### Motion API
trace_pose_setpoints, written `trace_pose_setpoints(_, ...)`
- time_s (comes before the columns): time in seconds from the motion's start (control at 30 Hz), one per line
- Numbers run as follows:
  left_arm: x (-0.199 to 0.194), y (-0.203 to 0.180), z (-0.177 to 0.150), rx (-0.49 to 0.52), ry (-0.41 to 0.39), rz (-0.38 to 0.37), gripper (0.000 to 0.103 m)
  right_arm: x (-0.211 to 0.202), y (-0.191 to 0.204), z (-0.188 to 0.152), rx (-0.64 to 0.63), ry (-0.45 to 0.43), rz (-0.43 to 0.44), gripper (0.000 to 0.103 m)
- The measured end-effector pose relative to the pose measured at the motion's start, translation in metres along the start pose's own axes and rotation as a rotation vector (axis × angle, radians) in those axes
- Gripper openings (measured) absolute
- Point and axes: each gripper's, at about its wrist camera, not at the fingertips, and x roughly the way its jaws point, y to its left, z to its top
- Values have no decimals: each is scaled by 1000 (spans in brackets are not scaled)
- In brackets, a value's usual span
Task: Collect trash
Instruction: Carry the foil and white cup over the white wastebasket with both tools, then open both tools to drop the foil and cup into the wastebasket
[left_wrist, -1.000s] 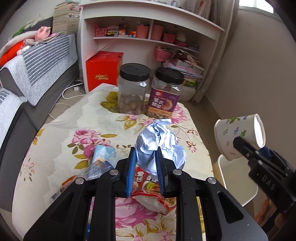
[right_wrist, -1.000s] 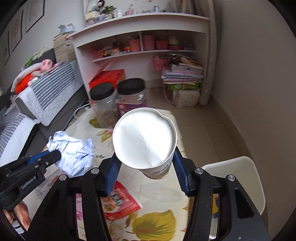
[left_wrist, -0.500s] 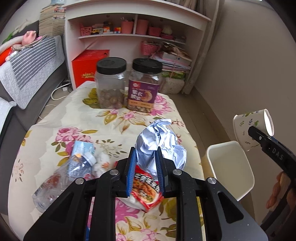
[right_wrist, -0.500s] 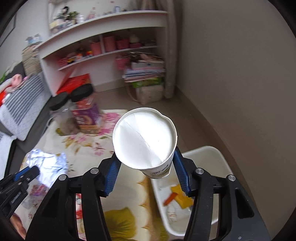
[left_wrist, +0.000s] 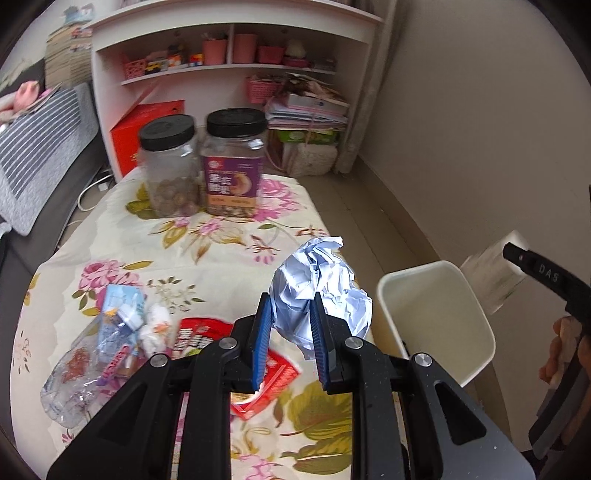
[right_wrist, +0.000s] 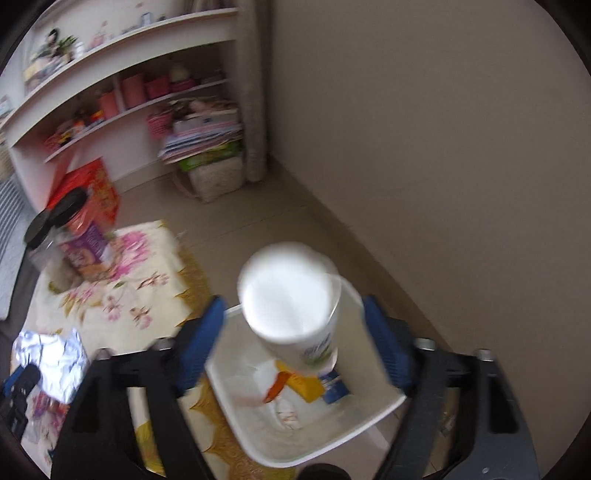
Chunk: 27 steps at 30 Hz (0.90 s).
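My left gripper (left_wrist: 290, 341) is shut on a crumpled foil-and-paper ball (left_wrist: 321, 291), held above the floral table's right edge. My right gripper (right_wrist: 295, 339) is open above the white trash bin (right_wrist: 373, 417). The paper cup (right_wrist: 291, 306) sits between its spread fingers, apart from both pads and blurred, over the bin. In the left wrist view the cup (left_wrist: 487, 273) is a blur right of the bin (left_wrist: 476, 332). A red snack wrapper (left_wrist: 269, 373), a crushed plastic bottle (left_wrist: 85, 362) and a white wad (left_wrist: 157, 326) lie on the table.
Two black-lidded jars (left_wrist: 168, 166) (left_wrist: 234, 162) stand at the table's (left_wrist: 207, 266) far end. The bin holds orange and yellow scraps (right_wrist: 299, 384). A white shelf unit (left_wrist: 236, 48) and a red box (left_wrist: 147, 129) stand behind. A beige wall (left_wrist: 480, 129) is on the right.
My right gripper has swung right over the bin and opened, so the cup is loose between its fingers. My left gripper has moved right with the ball toward the bin.
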Motion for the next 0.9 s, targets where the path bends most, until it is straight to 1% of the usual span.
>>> trace_pose_setpoints(0.03, 2, -4, 0, -1, 3, -9, 21, -2, -5, 1, 12, -13, -16, 88)
trace_pose_setpoints(0.13, 9, -25, 2, 2, 21, -47, 21, -6, -18, 5, 45, -47, -59, 95)
trace_pose_setpoints(0.23, 19, -48, 2, 11, 44, -80, 21, -9, -34, 10, 92, -64, -84, 96)
trace_pose_setpoints(0.3, 27, -64, 1, 12, 66, -109, 21, -8, -45, 12, 127, -61, -90, 96)
trace_pose_setpoints(0.4, 35, -85, -2, 23, 93, -132, 21, -9, -58, 13, 166, -53, -89, 96)
trace_pose_setpoints(0.57, 50, -116, -3, 20, 147, -174, 22, -17, -65, 14, 175, -85, -114, 96)
trace_pose_setpoints(0.67, 58, -128, -2, 0, 186, -222, 23, -22, -72, 16, 197, -103, -118, 96)
trace_pose_setpoints(0.7, 60, -130, -2, -4, 200, -236, 31, -23, -75, 17, 203, -105, -120, 96)
trace_pose_setpoints(0.73, 62, -134, -2, -9, 217, -252, 43, -22, -77, 18, 206, -104, -121, 96)
trace_pose_setpoints(0.77, 63, -136, -3, -13, 225, -257, 47, -21, -79, 17, 211, -100, -118, 96)
trace_pose_setpoints(0.83, 61, -140, -5, 3, 223, -250, 48, -19, -78, 17, 211, -88, -106, 96)
trace_pose_setpoints(0.9, 59, -141, -8, 37, 214, -209, 49, -18, -76, 16, 197, -79, -95, 96)
